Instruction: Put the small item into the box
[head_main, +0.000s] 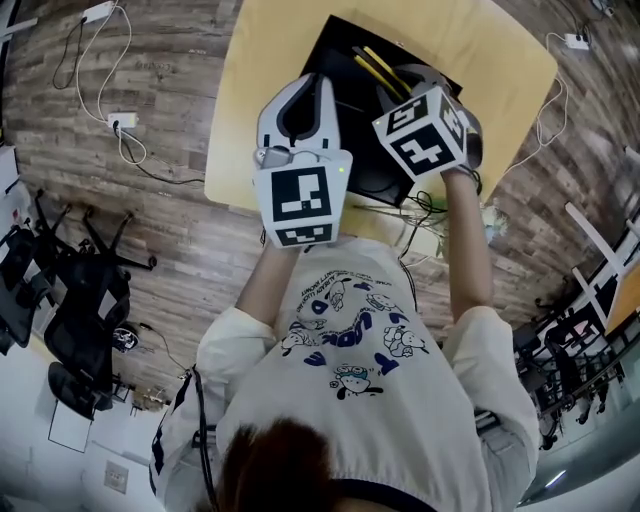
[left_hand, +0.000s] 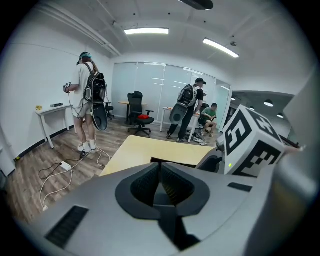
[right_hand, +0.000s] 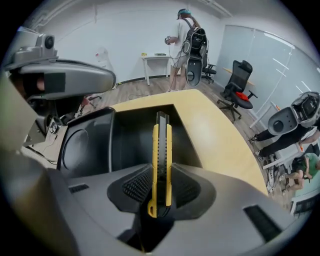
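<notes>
A yellow and black utility knife (right_hand: 161, 150) is clamped between the jaws of my right gripper (right_hand: 161, 186) and sticks out forward over an open black box (right_hand: 127, 137). In the head view the knife (head_main: 378, 66) and right gripper (head_main: 397, 90) hang above the box (head_main: 340, 55), which sits on a pale yellow table (head_main: 265, 70). My left gripper (head_main: 322, 85) hovers over the box's left side. In the left gripper view its jaws (left_hand: 160, 175) are pressed together with nothing between them, and the box's edge (left_hand: 172, 161) shows just beyond.
The table (right_hand: 215, 135) stands on a wood floor with power strips and cables (head_main: 120, 125). Office chairs (head_main: 70, 300) are at the left. Several people (left_hand: 85, 105) with backpacks stand farther off by a white desk (left_hand: 52, 112).
</notes>
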